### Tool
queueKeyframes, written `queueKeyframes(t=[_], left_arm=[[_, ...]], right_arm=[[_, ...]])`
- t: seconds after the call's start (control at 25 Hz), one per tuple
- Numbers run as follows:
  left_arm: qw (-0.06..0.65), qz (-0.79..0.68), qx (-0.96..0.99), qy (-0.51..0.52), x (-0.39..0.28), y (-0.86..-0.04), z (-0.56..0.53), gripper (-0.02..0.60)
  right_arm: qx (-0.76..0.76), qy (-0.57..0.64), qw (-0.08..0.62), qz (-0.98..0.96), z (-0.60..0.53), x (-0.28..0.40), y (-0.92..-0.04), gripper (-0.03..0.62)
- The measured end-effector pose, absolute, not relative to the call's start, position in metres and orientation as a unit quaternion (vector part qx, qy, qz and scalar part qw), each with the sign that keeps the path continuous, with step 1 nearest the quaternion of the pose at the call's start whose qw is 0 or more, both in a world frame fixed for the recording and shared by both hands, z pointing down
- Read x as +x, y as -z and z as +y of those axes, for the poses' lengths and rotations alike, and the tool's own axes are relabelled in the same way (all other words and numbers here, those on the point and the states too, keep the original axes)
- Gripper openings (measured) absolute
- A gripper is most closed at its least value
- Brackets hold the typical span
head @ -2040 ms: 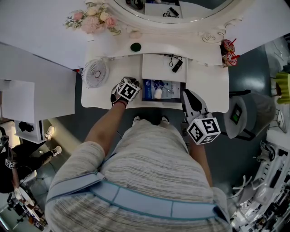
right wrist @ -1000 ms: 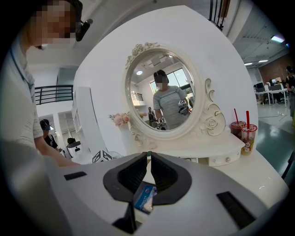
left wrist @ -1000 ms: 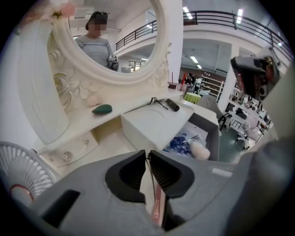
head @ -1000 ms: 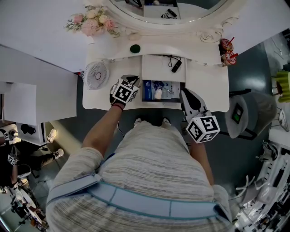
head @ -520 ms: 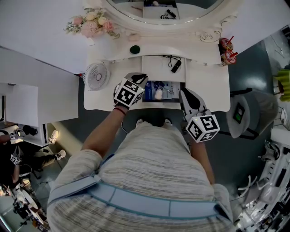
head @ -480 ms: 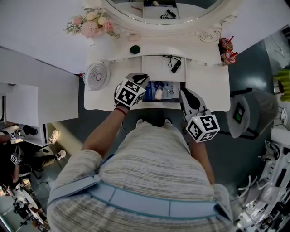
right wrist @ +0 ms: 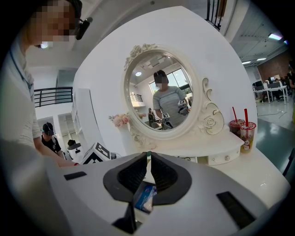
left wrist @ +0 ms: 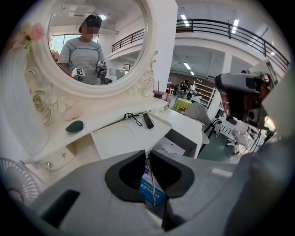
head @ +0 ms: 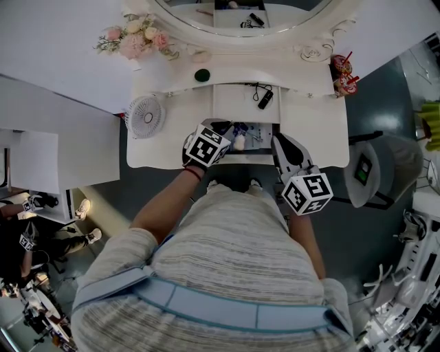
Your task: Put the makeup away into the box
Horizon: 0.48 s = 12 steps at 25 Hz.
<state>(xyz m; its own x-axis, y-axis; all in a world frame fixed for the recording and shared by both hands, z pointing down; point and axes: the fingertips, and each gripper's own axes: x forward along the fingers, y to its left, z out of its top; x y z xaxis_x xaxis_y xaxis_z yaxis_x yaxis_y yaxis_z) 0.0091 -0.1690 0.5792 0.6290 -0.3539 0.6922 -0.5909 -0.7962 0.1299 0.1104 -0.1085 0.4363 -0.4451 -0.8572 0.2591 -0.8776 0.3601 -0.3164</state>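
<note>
The open box [head: 256, 132] with a blue inside sits at the front middle of the white dressing table [head: 313, 130]; a white bottle [head: 239, 142] and small makeup items lie in it. My left gripper [head: 223, 128] hangs over the box's left end, shut on a thin grey stick [left wrist: 151, 184] that runs back between its fingers. In the left gripper view, my left gripper [left wrist: 148, 152] points down at the blue box [left wrist: 145, 190]. My right gripper [head: 279, 141] rests at the box's right edge, shut and holding nothing. The right gripper view has the right gripper [right wrist: 147, 156] over a blue pack [right wrist: 144, 196].
A raised white tray [head: 234, 103] behind the box carries a black device with a cord [head: 265, 99]. A green oval dish [head: 201, 75], a small fan [head: 145, 115], pink flowers [head: 134, 38] and two drinks [head: 341, 74] stand around the oval mirror [head: 247, 20].
My left gripper has lifted and moved right, from the tabletop left of the box to above the box's left end, still shut on the stick. The right gripper has stayed still.
</note>
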Motion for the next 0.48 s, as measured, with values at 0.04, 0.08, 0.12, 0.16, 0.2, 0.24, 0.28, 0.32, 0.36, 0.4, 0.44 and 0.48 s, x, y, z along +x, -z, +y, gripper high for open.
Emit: queueKeyframes(t=[0.04,0.08,0.12,0.16,0.2,0.24,0.28,0.32,0.36,0.4,0.44,0.48], left_arm=[[0.178,-0.266,0.885,-0.339,0.0096,-0.5809,-0.1681,0.048],[0.179,-0.265,0.885,-0.339,0.0098,-0.5821,-0.1674,0.048],[0.180,-0.265,0.885,-0.338,0.0100,-0.5829,-0.1670,0.048],[0.180,-0.265,0.886,-0.336,0.0102,-0.5833,-0.1669,0.048],[0.181,-0.264,0.887,-0.333,0.0107,-0.5834,-0.1671,0.048],[0.182,-0.262,0.888,-0.330,0.0111,-0.5833,-0.1674,0.057],[0.184,-0.261,0.889,-0.327,0.0114,-0.5830,-0.1675,0.093],[0.185,-0.260,0.890,-0.325,0.0115,-0.5827,-0.1675,0.130],[0.186,-0.260,0.891,-0.324,0.0114,-0.5825,-0.1673,0.146],[0.186,-0.260,0.891,-0.323,0.0110,-0.5822,-0.1672,0.152],[0.186,-0.261,0.891,-0.322,0.0106,-0.5822,-0.1670,0.155],[0.186,-0.261,0.891,-0.321,0.0103,-0.5822,-0.1666,0.155]], right_arm=[[0.526,-0.208,0.025,-0.824,-0.1086,0.1109,-0.4365,0.011],[0.526,-0.209,0.024,-0.824,-0.1086,0.1112,-0.4366,0.011],[0.526,-0.209,0.024,-0.824,-0.1085,0.1114,-0.4366,0.011],[0.526,-0.209,0.024,-0.824,-0.1084,0.1115,-0.4366,0.011],[0.526,-0.209,0.024,-0.824,-0.1084,0.1116,-0.4366,0.011],[0.526,-0.209,0.024,-0.824,-0.1086,0.1117,-0.4366,0.011],[0.525,-0.209,0.024,-0.825,-0.1088,0.1118,-0.4364,0.011],[0.525,-0.209,0.024,-0.825,-0.1090,0.1119,-0.4360,0.011],[0.525,-0.208,0.024,-0.825,-0.1091,0.1121,-0.4357,0.011],[0.525,-0.208,0.024,-0.825,-0.1091,0.1124,-0.4356,0.011],[0.525,-0.208,0.024,-0.825,-0.1090,0.1126,-0.4357,0.011],[0.525,-0.208,0.024,-0.825,-0.1089,0.1128,-0.4359,0.011]])
